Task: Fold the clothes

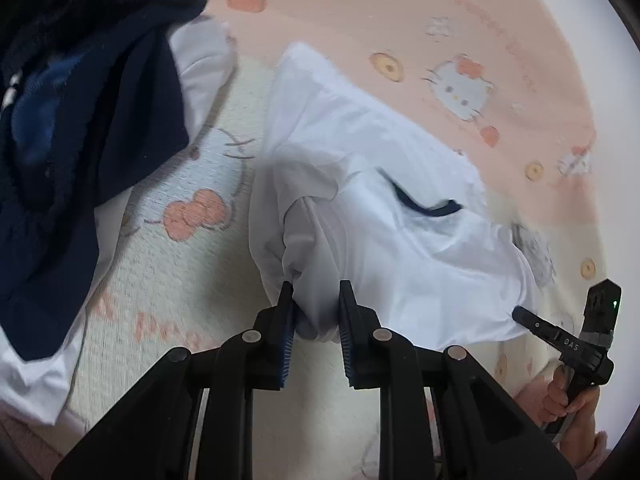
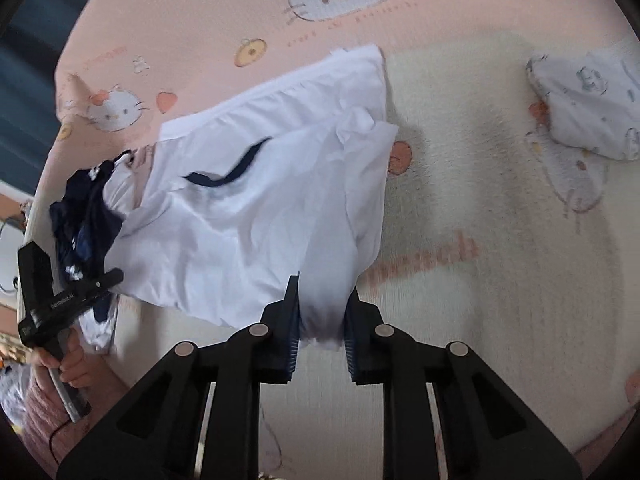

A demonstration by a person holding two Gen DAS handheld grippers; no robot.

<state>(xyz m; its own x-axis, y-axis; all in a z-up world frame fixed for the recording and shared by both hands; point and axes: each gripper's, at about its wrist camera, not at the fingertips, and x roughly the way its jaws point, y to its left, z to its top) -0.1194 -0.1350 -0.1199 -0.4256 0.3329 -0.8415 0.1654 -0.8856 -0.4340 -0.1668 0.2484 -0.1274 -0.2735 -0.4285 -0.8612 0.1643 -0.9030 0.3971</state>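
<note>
Item: white garment (image 1: pixel 400 216), with a dark curved mark on its front. In the left wrist view it is spread across the centre of the frame, running from the upper middle down to the lower right; in the right wrist view it fills the centre-left. It lies on a pink and cream cartoon-print blanket (image 1: pixel 400 12).

Left gripper (image 1: pixel 316 308): jaws narrowed, a bunched corner of the white cloth pinched between the blue pads at lower centre of its own view.

Right gripper (image 2: pixel 320 312): jaws likewise narrowed, a hanging fold of the same garment caught between them at lower centre of its view. The cloth looks drawn taut from each pinch.

Other stock: dark navy clothing (image 1: pixel 80 120) heaped at the upper left of the left view; a small printed white garment (image 2: pixel 592 108) at the upper right of the right view, well apart.

Handling note (judgement): both corners appear to be held for a fold. The two held corners are best carried level and together, so the edge stays straight. Tension should be kept light, as thin cloth may slip from the pads. The held edge should be laid squarely onto the far edge, and the navy heap kept clear of.
</note>
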